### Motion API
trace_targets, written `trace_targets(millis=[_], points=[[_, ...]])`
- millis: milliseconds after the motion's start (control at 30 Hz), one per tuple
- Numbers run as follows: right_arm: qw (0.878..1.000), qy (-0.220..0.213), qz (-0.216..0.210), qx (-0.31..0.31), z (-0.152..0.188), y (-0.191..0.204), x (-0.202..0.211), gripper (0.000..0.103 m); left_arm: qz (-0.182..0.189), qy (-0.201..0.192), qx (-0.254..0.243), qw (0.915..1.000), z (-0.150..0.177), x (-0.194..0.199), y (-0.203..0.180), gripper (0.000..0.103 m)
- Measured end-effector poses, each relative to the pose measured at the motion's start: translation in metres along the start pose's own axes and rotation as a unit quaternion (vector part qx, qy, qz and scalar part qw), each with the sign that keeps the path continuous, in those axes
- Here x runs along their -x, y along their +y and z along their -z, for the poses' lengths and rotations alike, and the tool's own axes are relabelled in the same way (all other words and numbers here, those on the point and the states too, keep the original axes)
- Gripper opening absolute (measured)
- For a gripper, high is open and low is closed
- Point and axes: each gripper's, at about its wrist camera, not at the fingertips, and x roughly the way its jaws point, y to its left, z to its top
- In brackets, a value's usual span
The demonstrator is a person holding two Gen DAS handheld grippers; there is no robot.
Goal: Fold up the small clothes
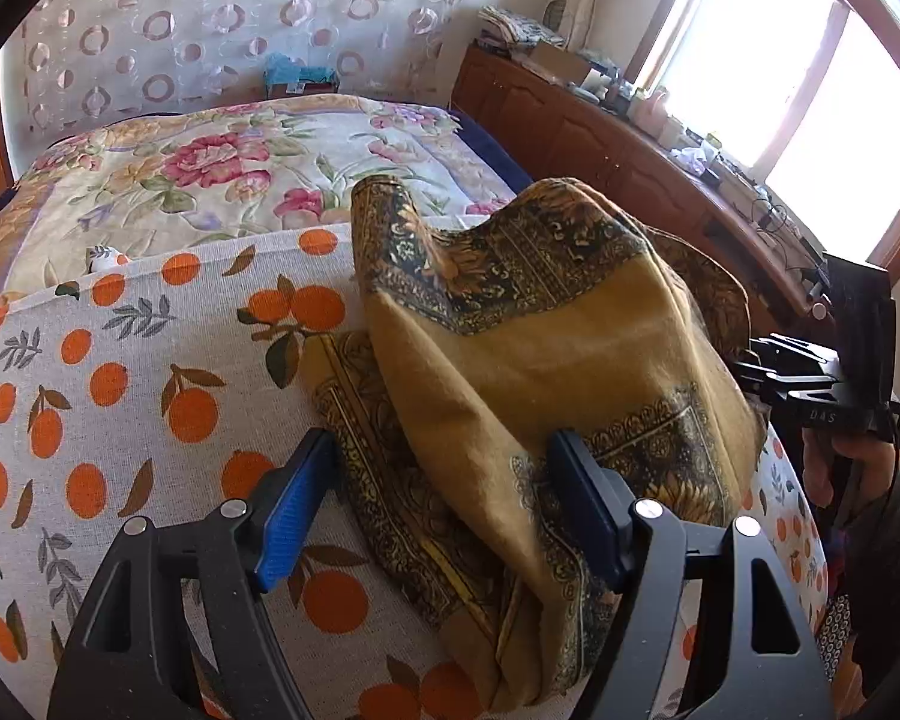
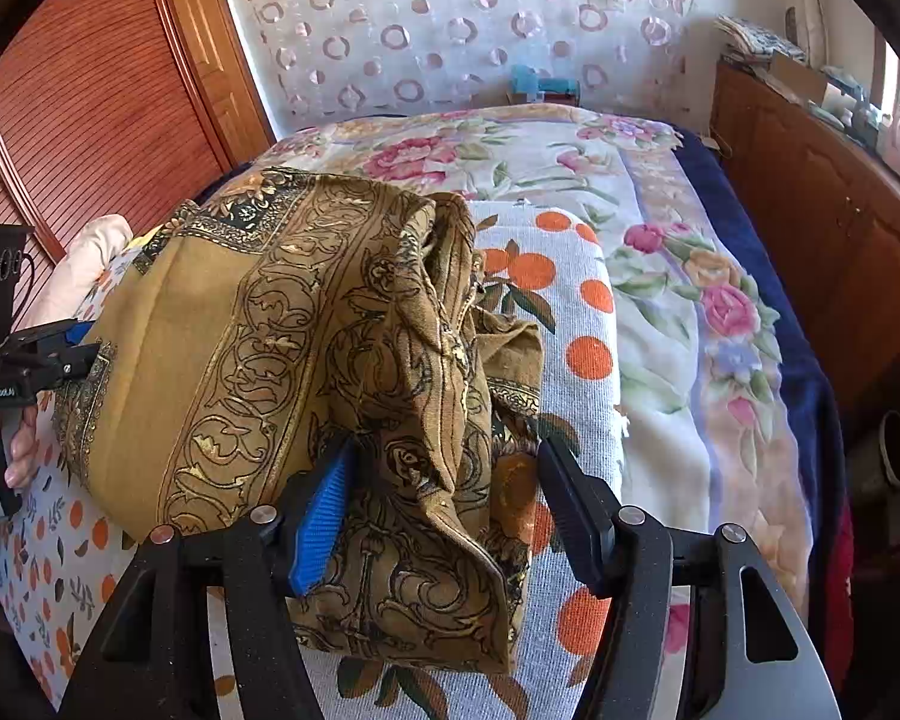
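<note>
A mustard-yellow garment (image 1: 510,348) with dark ornate borders lies bunched and partly folded on a white orange-print cloth (image 1: 120,372). My left gripper (image 1: 441,450) stands open over the garment's near left edge, with fabric lying loosely between its fingers. In the right wrist view the same garment (image 2: 210,330) is heaped, its crumpled end between the fingers of my open right gripper (image 2: 447,459). The pads do not press on it. Each gripper shows in the other's view: the right gripper (image 1: 810,384) at the far right, the left gripper (image 2: 30,360) at the far left, held by a hand (image 2: 18,450).
The orange-print cloth (image 2: 570,312) covers the near part of a bed with a floral blanket (image 1: 210,168). A wooden cabinet (image 1: 570,120) with clutter runs under a bright window on the right. A wooden slatted door (image 2: 90,90) stands on the left, a ring-patterned curtain (image 2: 450,30) behind.
</note>
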Motion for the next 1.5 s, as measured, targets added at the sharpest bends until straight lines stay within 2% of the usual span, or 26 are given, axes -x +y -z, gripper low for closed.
trace_targets(millis=[67, 133, 200, 233, 267, 300, 367, 567, 700, 900, 1033, 1133, 1233, 1400, 1500], points=[[1.0, 0.0, 0.001, 0.001, 0.0, 0.0, 0.0, 0.063, 0.0, -0.004, 0.001, 1.0, -0.001, -0.001, -0.001, 0.075], [1.0, -0.001, -0.003, 0.002, 0.001, 0.004, 0.001, 0.054, 0.004, -0.008, 0.007, 0.9999, -0.002, -0.002, 0.001, 0.075], [1.0, -0.001, -0.012, 0.011, 0.003, 0.009, 0.002, 0.038, 0.009, -0.009, 0.01, 0.9999, -0.002, -0.002, 0.002, 0.068], [1.0, -0.002, -0.01, 0.017, 0.004, 0.012, 0.003, 0.035, 0.01, -0.009, 0.01, 0.9998, -0.002, -0.001, 0.002, 0.058], [1.0, -0.003, -0.008, 0.026, 0.004, 0.016, 0.004, 0.027, 0.015, -0.009, 0.01, 0.9998, -0.002, 0.001, 0.002, 0.041], [0.999, -0.003, -0.009, 0.031, 0.004, 0.019, 0.005, 0.02, 0.025, -0.003, 0.013, 0.9996, -0.002, 0.001, 0.001, 0.032], [0.999, -0.003, -0.003, 0.039, 0.004, 0.024, 0.006, 0.014, 0.028, -0.006, 0.014, 0.9995, -0.003, 0.005, 0.001, 0.014], [0.998, -0.035, 0.013, 0.056, 0.002, 0.032, 0.023, 0.009, 0.05, -0.041, 0.005, 0.9979, -0.001, 0.042, -0.004, 0.01], [0.995, -0.075, -0.003, 0.071, -0.012, 0.053, 0.044, 0.008, 0.052, -0.078, 0.005, 0.9956, 0.005, 0.084, 0.002, 0.01], [0.982, -0.12, -0.036, 0.14, -0.056, 0.118, 0.052, 0.008, 0.016, -0.154, 0.036, 0.9872, 0.021, 0.166, 0.043, 0.01], [0.97, -0.139, -0.075, 0.185, -0.099, 0.177, 0.036, 0.008, -0.041, -0.199, 0.065, 0.977, 0.04, 0.217, 0.084, 0.01], [0.965, -0.14, -0.095, 0.201, -0.13, 0.225, 0.015, 0.008, -0.071, -0.221, 0.089, 0.9686, 0.056, 0.245, 0.113, 0.01], [0.952, -0.159, -0.118, 0.235, -0.155, 0.285, -0.004, 0.008, -0.098, -0.239, 0.122, 0.9585, 0.078, 0.268, 0.142, 0.01], [0.94, -0.149, -0.139, 0.275, -0.186, 0.361, -0.048, 0.008, -0.122, -0.247, 0.171, 0.9458, 0.11, 0.278, 0.175, 0.01], [0.935, -0.137, -0.142, 0.294, -0.203, 0.392, -0.084, 0.008, -0.129, -0.239, 0.19, 0.9436, 0.126, 0.267, 0.187, 0.01]])
